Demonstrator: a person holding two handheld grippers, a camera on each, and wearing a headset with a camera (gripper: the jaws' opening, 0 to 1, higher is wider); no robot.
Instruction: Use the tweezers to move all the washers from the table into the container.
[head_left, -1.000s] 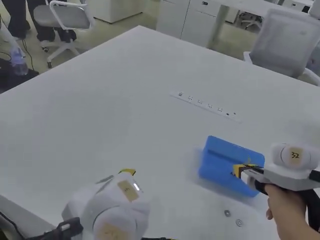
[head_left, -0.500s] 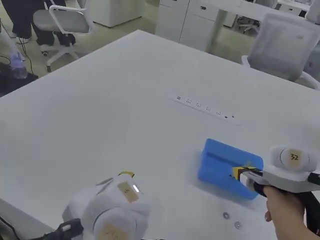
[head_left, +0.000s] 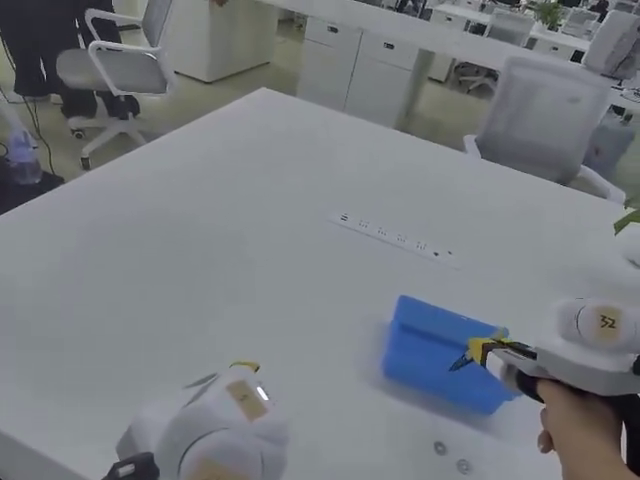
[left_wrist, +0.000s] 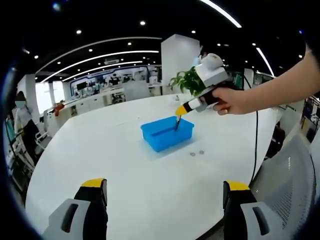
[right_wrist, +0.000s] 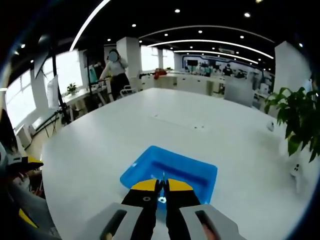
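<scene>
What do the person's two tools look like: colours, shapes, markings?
Both tools have rounded white bodies and black jaws capped in yellow. The right tool bears a round tag reading 32 and trails a black cable; the forearm behind it is bare. The left tool carries a yellowish tag and a white light.

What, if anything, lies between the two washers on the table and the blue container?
Nothing visible. The washers lie on bare table close beside the container. The right claw holds the tweezers above the container, clear of that gap.

Container on table, washers before it
</scene>
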